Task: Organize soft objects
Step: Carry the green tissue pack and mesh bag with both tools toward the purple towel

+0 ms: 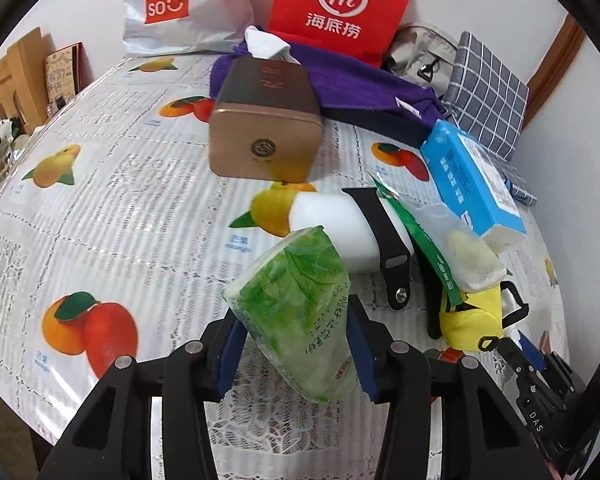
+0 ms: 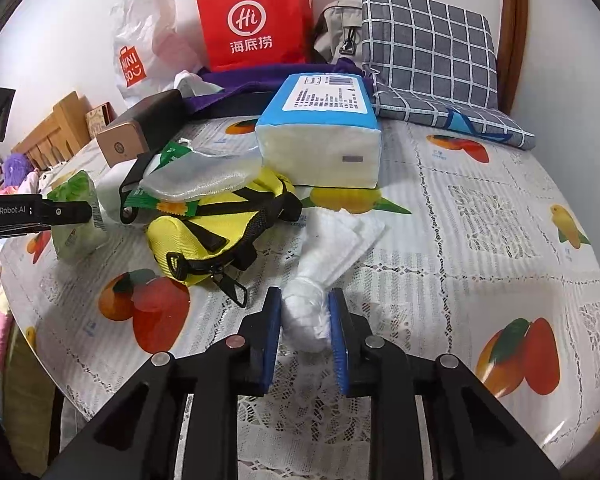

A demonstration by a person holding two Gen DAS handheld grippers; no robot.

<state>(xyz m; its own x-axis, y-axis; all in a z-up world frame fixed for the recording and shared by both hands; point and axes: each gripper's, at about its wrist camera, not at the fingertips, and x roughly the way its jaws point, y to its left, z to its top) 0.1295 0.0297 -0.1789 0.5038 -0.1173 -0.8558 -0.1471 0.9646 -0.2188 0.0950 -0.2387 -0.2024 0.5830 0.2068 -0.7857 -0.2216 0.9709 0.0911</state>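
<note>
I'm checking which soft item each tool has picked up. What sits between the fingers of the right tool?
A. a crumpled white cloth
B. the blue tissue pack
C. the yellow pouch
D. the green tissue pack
A: in the right wrist view the right tool pinches the crumpled white cloth between its blue pads, while the green tissue pack is in the left tool.

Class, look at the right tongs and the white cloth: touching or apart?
Touching. The right wrist view shows the right tongs with both blue pads pressed against the bunched end of the white cloth.
</note>
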